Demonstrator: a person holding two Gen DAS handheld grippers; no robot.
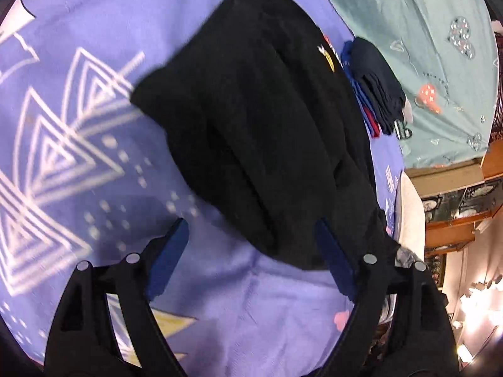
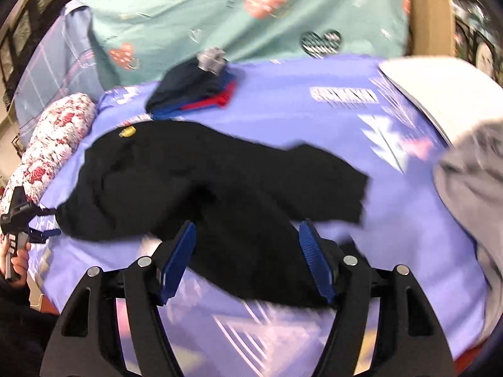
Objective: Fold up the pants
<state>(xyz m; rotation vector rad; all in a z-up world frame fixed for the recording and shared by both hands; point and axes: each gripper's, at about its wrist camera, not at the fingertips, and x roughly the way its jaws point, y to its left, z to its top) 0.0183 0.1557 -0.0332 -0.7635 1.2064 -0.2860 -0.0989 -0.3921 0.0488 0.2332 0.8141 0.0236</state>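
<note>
Black pants (image 1: 257,132) with a small yellow logo lie crumpled and partly folded on a purple patterned bedsheet (image 1: 78,119). My left gripper (image 1: 251,235) is open, its blue pads (image 1: 169,257) spread wide just short of the pants' near end. In the right wrist view the pants (image 2: 204,182) lie across the sheet (image 2: 393,235). My right gripper (image 2: 248,238) is open, its pads (image 2: 314,260) straddling a lobe of black cloth without pinching it. The left gripper (image 2: 34,223) shows at the far left, held in a hand.
A stack of folded dark blue and red clothes (image 1: 374,91) lies beyond the pants, also in the right wrist view (image 2: 195,91). A teal printed sheet (image 2: 235,15) lies behind. A floral bolster (image 2: 53,144) is at left, grey cloth (image 2: 471,188) at right.
</note>
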